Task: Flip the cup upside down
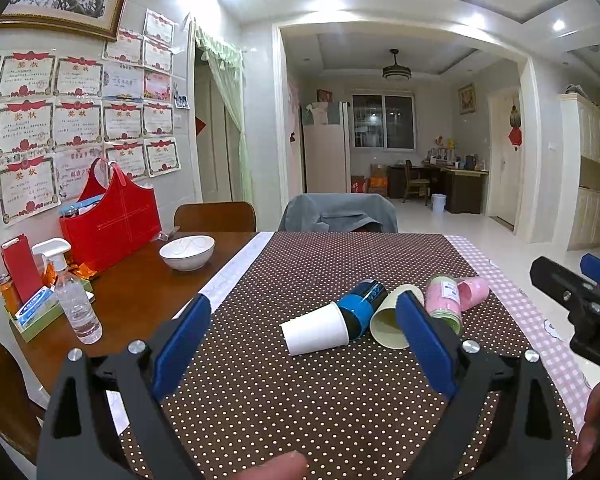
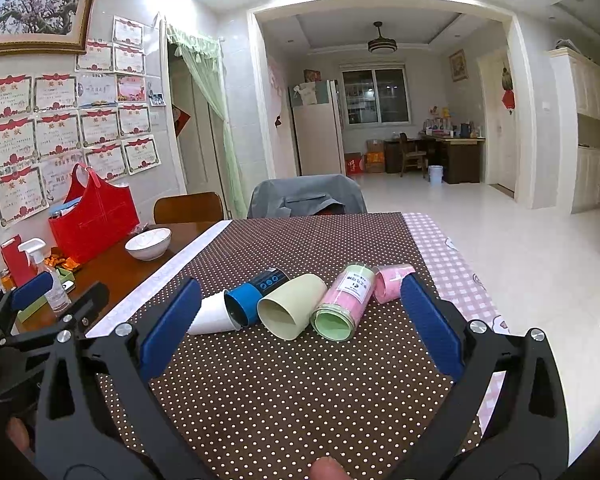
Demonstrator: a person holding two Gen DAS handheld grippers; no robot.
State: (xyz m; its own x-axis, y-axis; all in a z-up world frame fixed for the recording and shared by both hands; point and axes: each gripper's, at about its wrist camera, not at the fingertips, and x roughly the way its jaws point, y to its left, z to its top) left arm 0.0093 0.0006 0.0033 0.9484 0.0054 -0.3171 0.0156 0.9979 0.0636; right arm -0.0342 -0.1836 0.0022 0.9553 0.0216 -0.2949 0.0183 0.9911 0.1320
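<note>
Five cups lie on their sides in a tight row on the polka-dot counter (image 2: pixel 300 380): white paper cup (image 2: pixel 212 316), blue cup (image 2: pixel 250 300), cream cup (image 2: pixel 290 308), a pink-and-green one (image 2: pixel 342 304), pink cup (image 2: pixel 392 282). Because they touch, reaching for one would likely nudge its neighbours and set them rolling. The left claw (image 1: pixel 304 332) and right claw (image 2: pixel 300 320) are both spread wide, holding nothing, short of the row.

Five cups lie on their sides in a touching row: white paper cup (image 1: pixel 316 334), blue (image 1: pixel 362 306), cream (image 1: pixel 392 320), pink-green (image 1: pixel 444 300), pink (image 1: pixel 473 292).
</note>
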